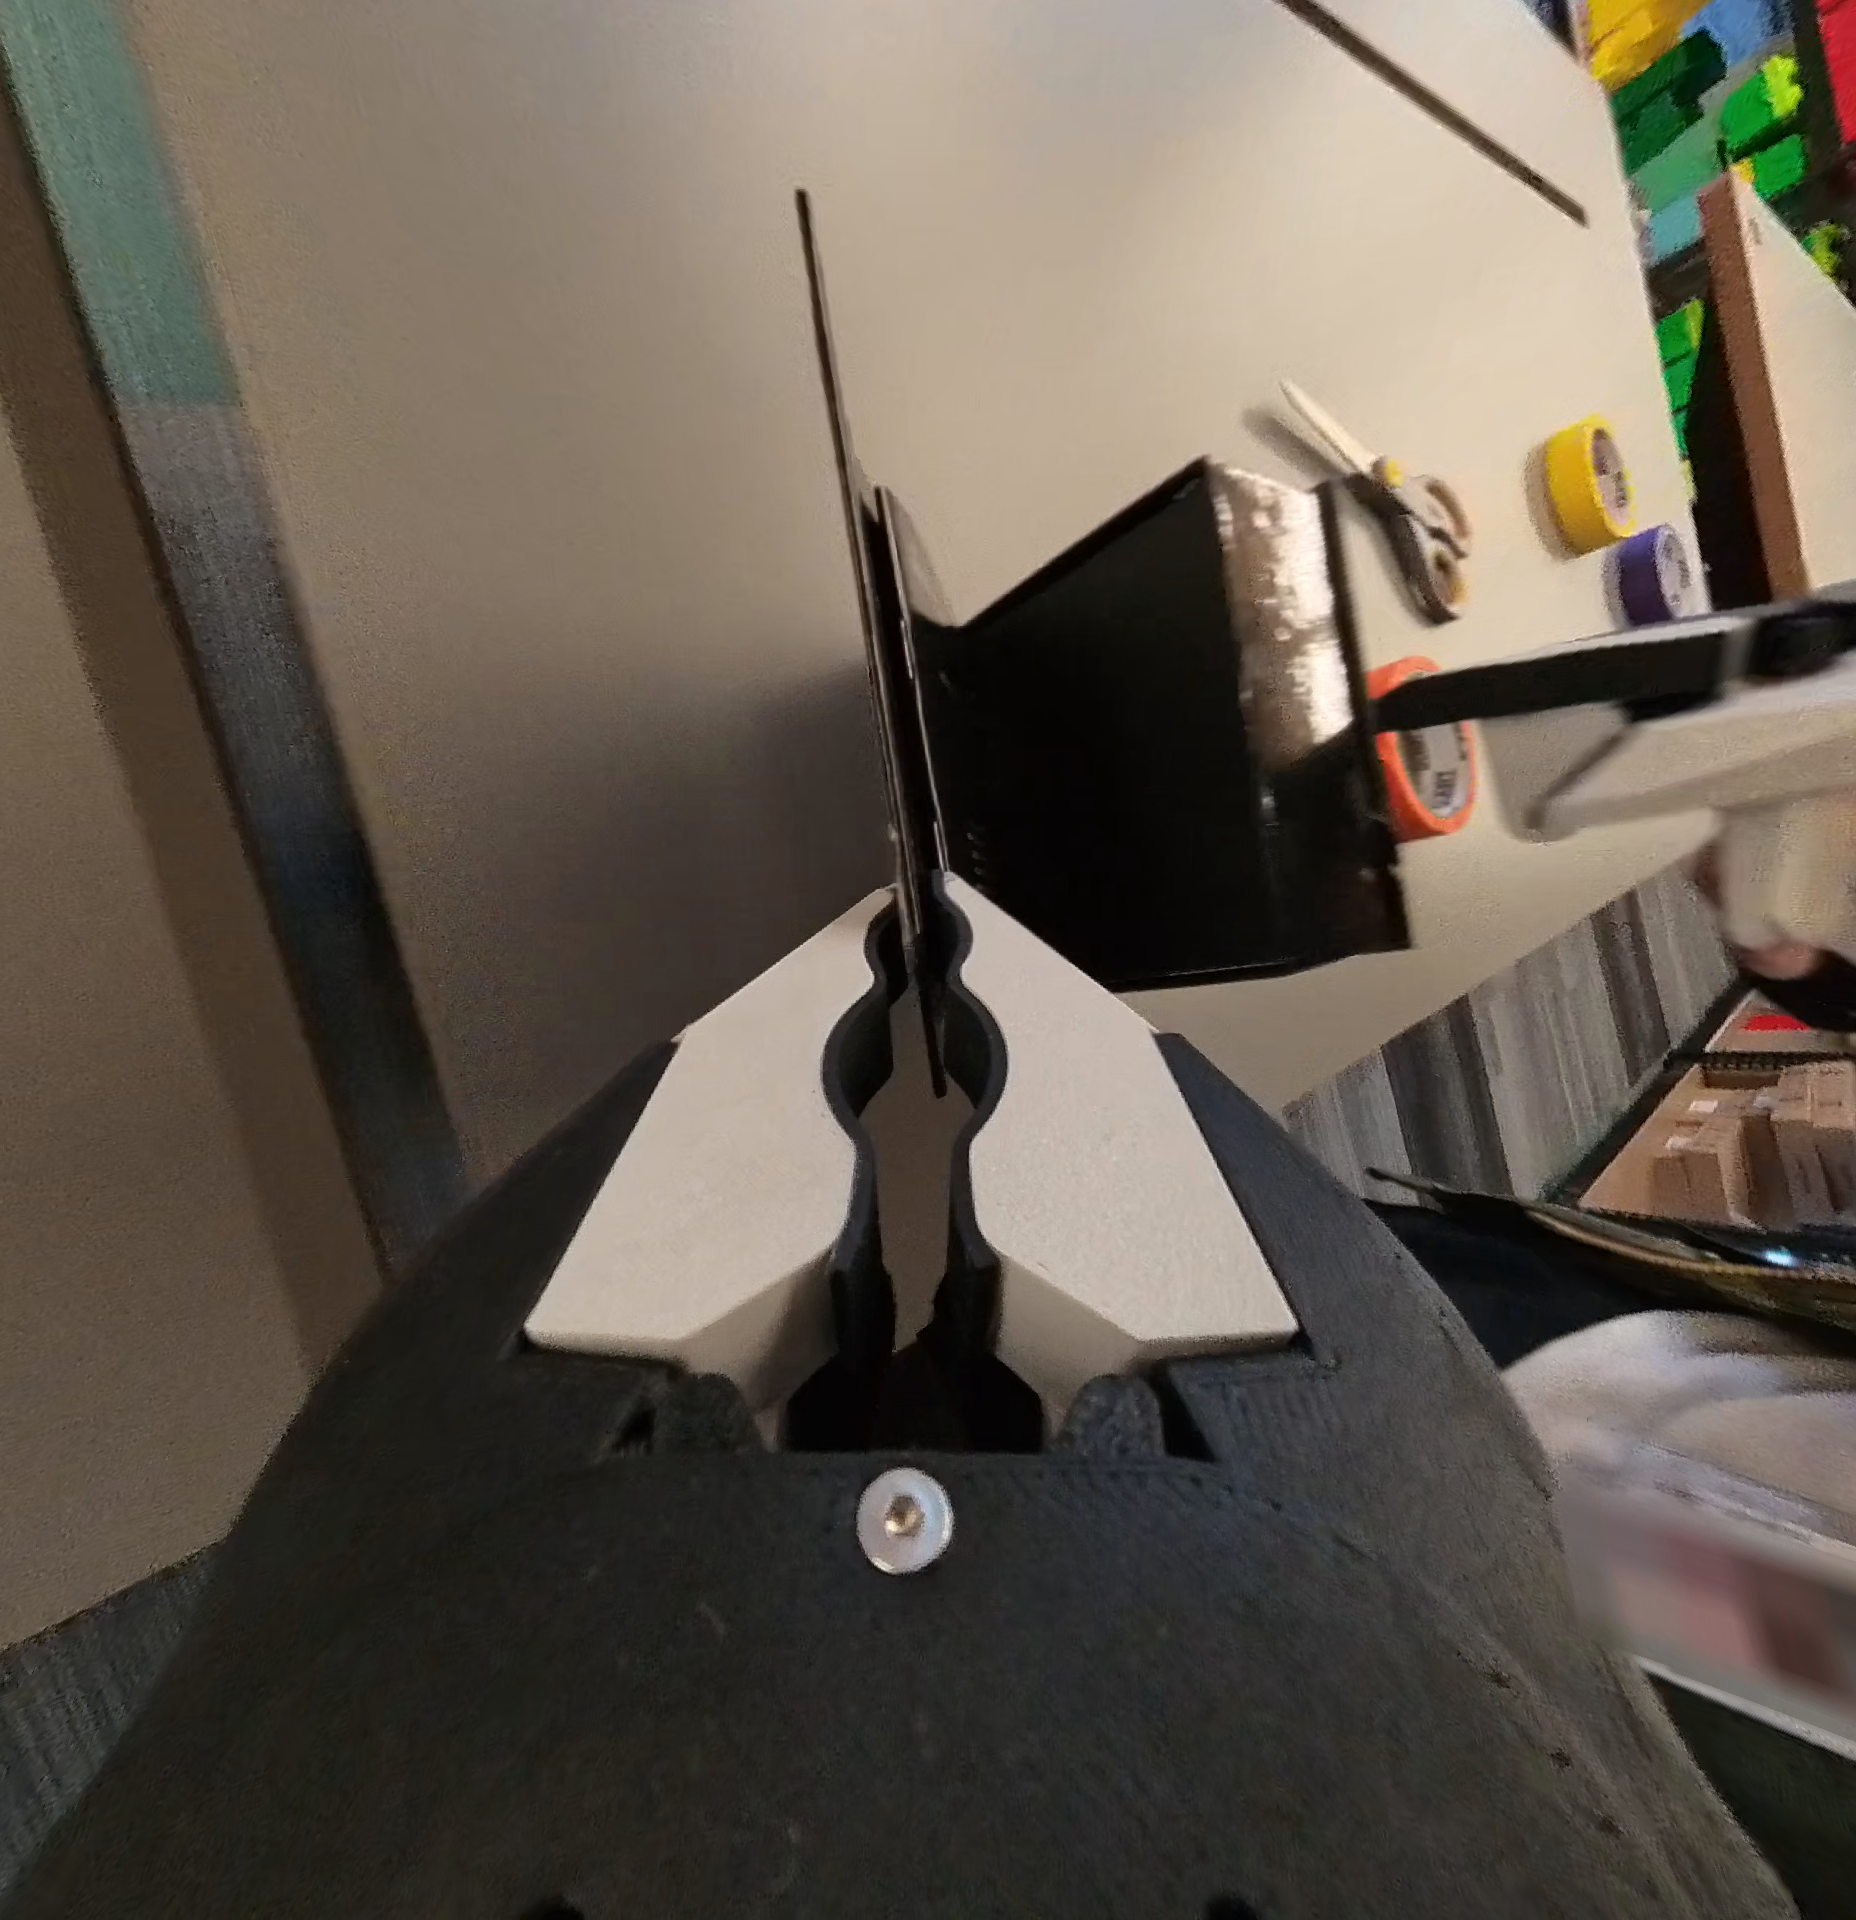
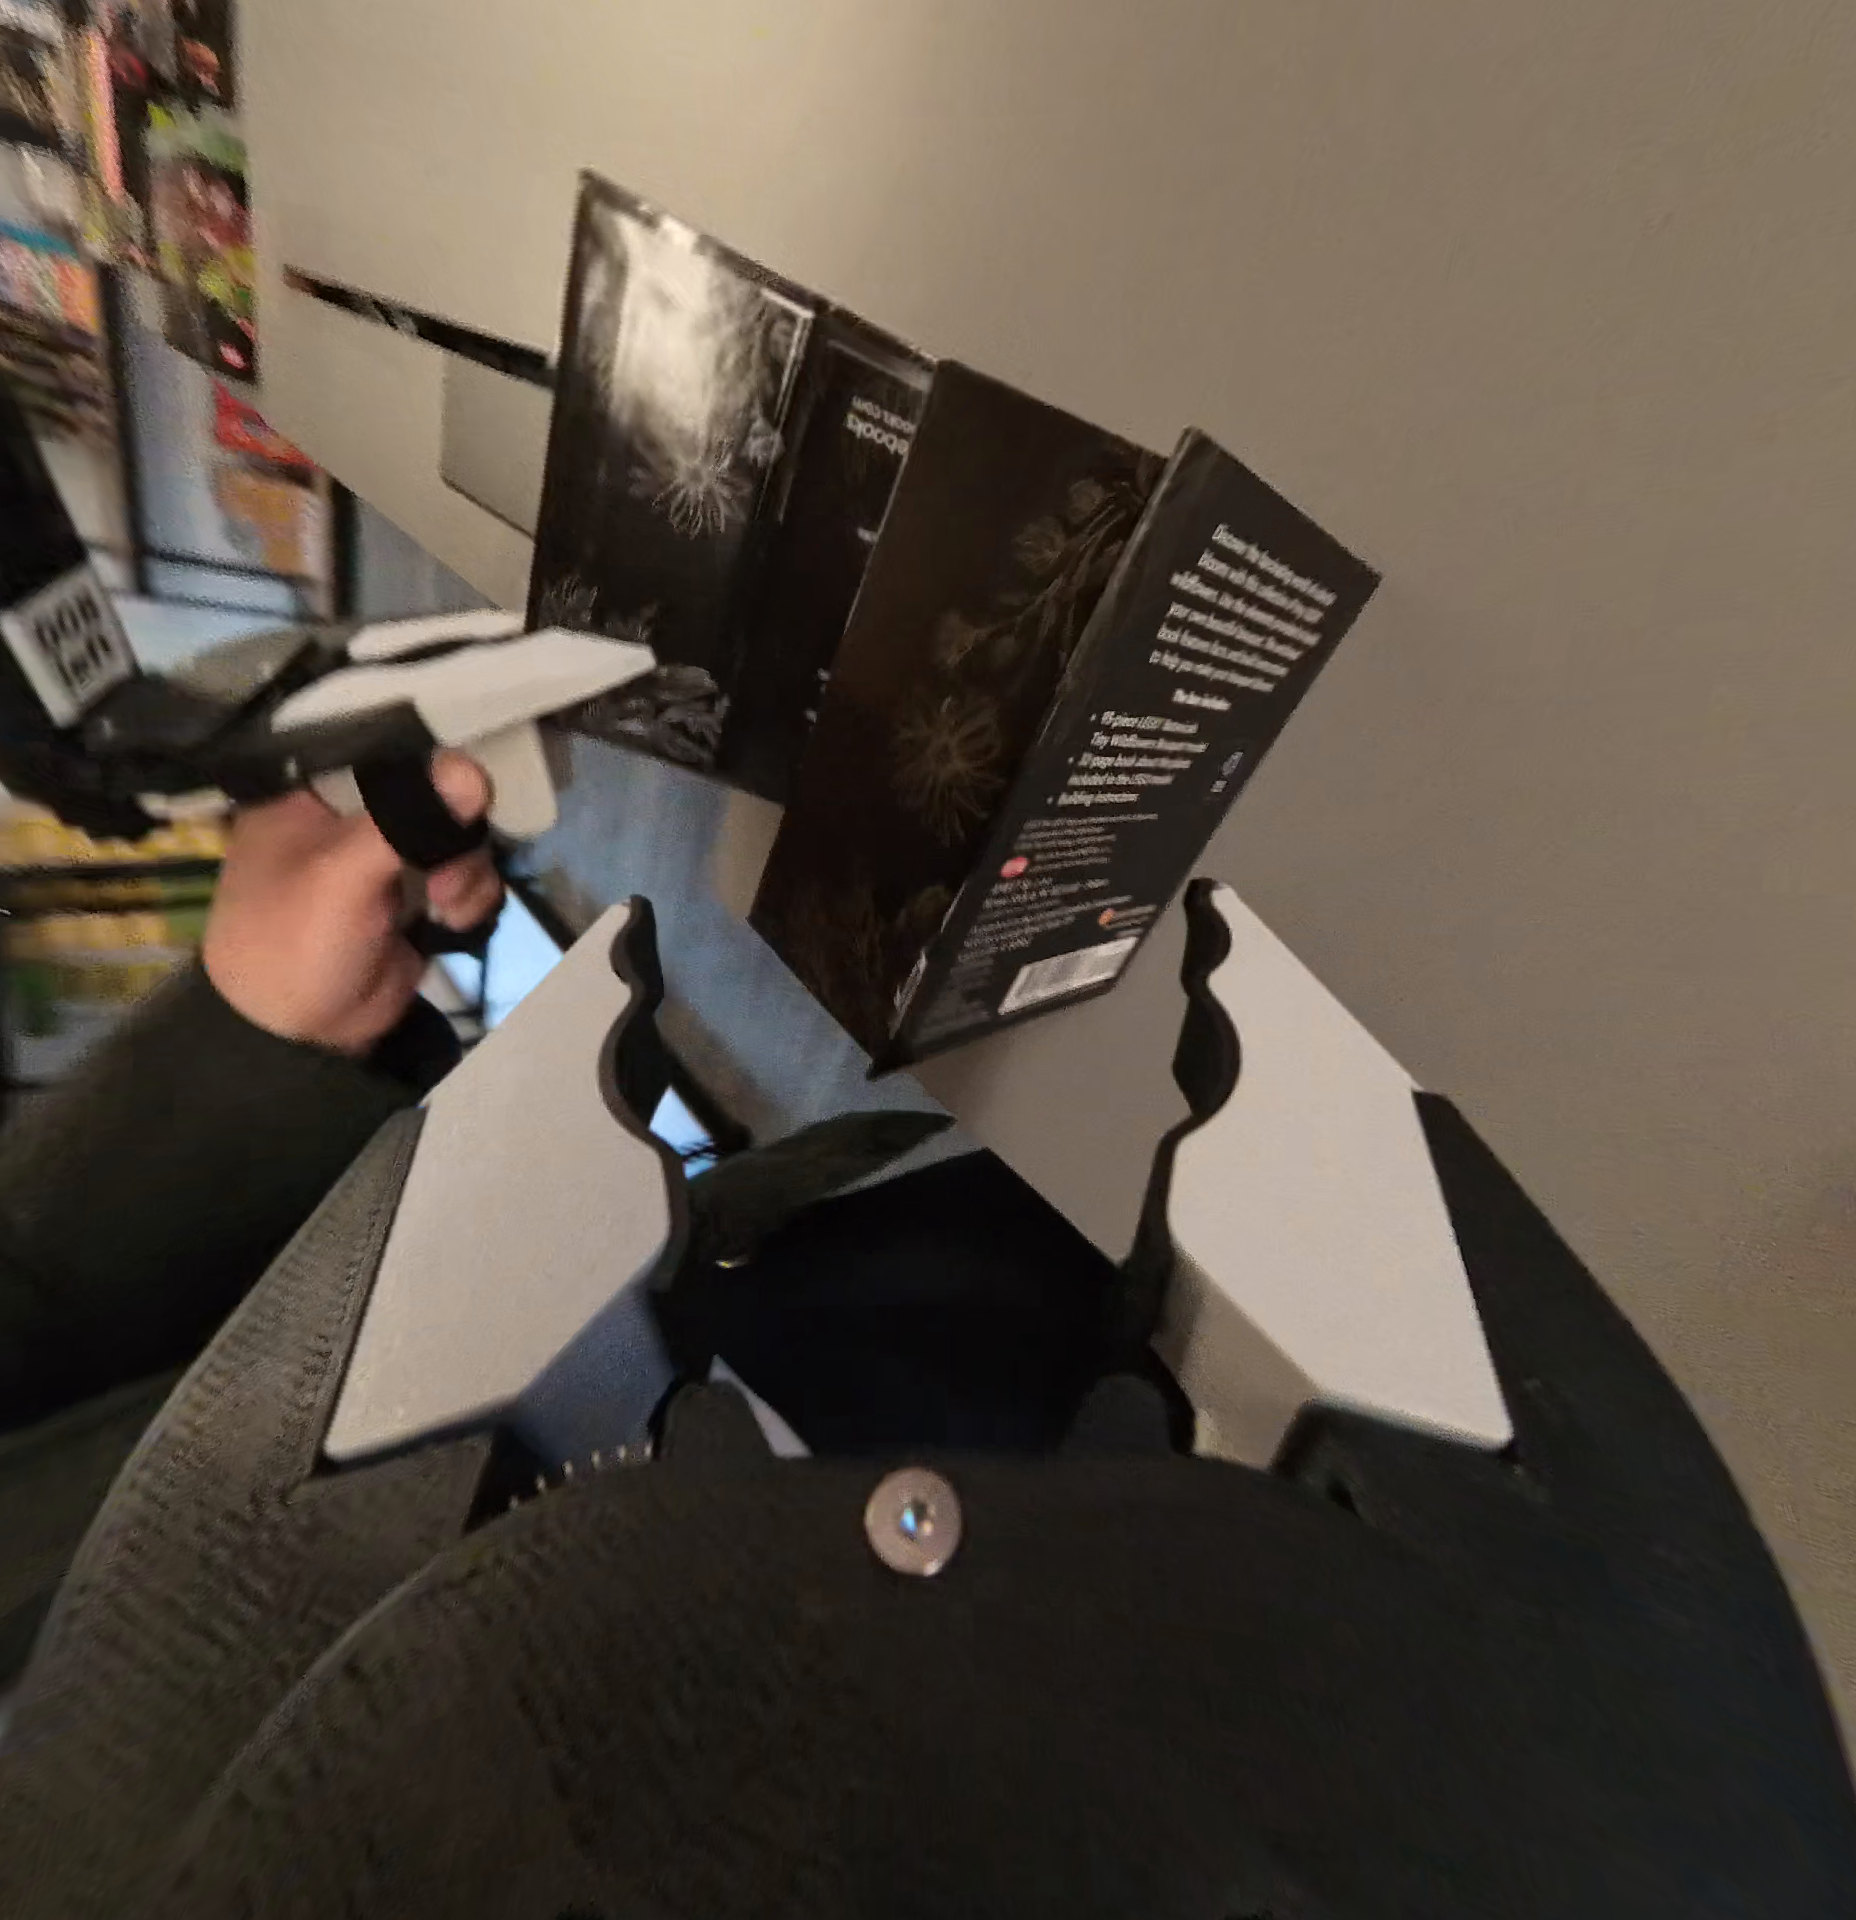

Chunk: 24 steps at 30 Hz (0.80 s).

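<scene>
The left tool (image 1: 919, 914) is pinched tight on the thin black cover flap (image 1: 867, 582) of a black box-style book set (image 2: 1007, 665), the flap standing edge-on between its pads. In the right wrist view that same left tool (image 2: 591, 665) comes in from the left, a person's hand (image 2: 332, 904) squeezing its trigger, and the flap it grips is swung wide away from the body of the set.

The right tool (image 2: 919, 997) has its jaws spread wide with nothing between them; it sits just short of the near corner of the set, whose printed back panel tilts toward it. From the left wrist view the right tool (image 1: 1423, 696) reaches in from the right, and its dark finger looks to lie against the far end of the set, though I cannot tell if it truly touches.

The set is held up just off the pale counter (image 1: 1111, 260), opened out like a fan, so the cover is already open; whatever sits inside is not shown.

Farther right on the counter lie scissors (image 1: 1391, 499), then a yellow tape roll (image 1: 1584, 488), a purple tape roll (image 1: 1656, 571) and an orange tape roll (image 1: 1423, 758) partly hidden behind the set. Colourful shelves blur at the far edge.
</scene>
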Each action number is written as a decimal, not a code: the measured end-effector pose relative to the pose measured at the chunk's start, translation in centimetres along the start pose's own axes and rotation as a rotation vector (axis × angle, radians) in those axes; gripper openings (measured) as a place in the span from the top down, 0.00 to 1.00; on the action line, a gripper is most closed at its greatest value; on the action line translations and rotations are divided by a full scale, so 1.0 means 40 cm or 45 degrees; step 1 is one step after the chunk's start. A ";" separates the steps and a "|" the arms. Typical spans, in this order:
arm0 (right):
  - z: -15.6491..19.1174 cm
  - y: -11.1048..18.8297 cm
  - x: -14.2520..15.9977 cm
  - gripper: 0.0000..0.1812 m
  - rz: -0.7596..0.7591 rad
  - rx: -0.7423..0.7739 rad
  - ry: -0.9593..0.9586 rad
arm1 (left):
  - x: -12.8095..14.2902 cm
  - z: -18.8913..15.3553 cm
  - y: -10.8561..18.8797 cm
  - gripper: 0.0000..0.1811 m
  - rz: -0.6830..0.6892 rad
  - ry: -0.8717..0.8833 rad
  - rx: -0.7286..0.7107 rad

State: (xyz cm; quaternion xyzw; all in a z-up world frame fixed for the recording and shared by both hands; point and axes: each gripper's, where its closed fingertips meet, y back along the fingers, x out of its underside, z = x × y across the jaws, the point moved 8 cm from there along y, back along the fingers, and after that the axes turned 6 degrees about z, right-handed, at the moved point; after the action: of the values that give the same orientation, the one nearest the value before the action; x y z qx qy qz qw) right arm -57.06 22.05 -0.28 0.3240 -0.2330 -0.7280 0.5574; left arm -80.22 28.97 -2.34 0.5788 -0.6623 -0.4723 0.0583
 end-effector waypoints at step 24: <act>-0.173 -0.046 0.097 0.60 0.045 -0.623 -0.191 | -0.069 -0.315 -0.026 1.00 0.199 -0.421 -0.207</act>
State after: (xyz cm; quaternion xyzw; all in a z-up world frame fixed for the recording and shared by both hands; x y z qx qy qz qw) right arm -53.87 18.96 -7.13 0.1204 -0.0964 -0.7748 0.6131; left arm -70.71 24.35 5.12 0.4335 -0.6654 -0.6069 0.0316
